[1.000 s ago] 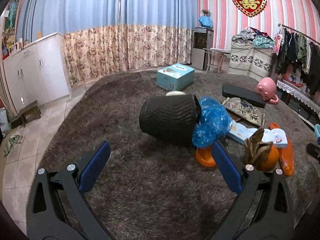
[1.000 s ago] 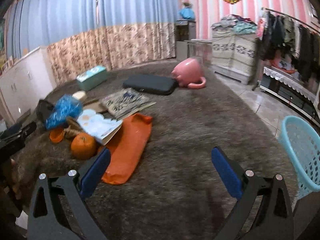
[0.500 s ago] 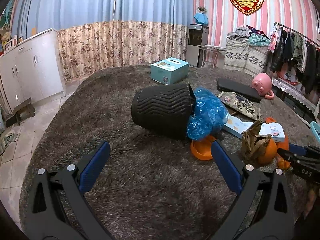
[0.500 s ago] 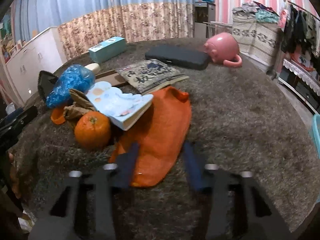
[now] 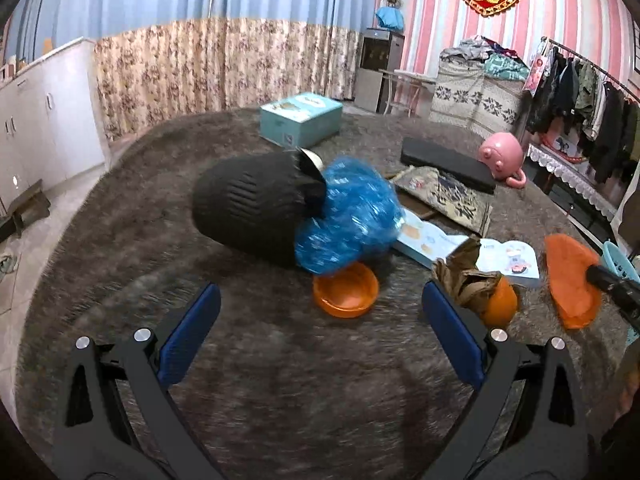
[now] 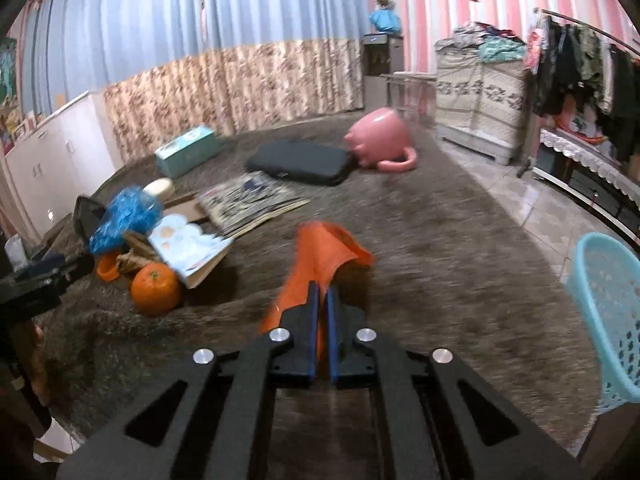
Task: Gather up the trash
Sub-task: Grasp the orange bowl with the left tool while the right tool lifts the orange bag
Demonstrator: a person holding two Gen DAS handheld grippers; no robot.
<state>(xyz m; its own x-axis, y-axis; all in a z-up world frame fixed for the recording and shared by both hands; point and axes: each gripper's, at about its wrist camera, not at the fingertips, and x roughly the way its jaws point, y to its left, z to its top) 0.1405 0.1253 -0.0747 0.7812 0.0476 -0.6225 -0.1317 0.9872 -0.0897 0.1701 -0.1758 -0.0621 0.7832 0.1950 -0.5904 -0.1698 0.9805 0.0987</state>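
Shaggy grey carpet (image 6: 440, 264): right gripper (image 6: 320, 300) clamped on the orange bag (image 6: 320, 252) (left gripper (image 5: 320, 320) gaping, empty); lift gently, clear of the book (image 6: 188, 248).

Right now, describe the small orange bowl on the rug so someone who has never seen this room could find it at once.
Find the black ribbed bin lying on its side on the shaggy grey rug, with a crumpled blue bag spilling from its mouth. The orange bowl sits just in front of that bag. Unlike the round orange fruit nearby, it is shallow, open and empty.
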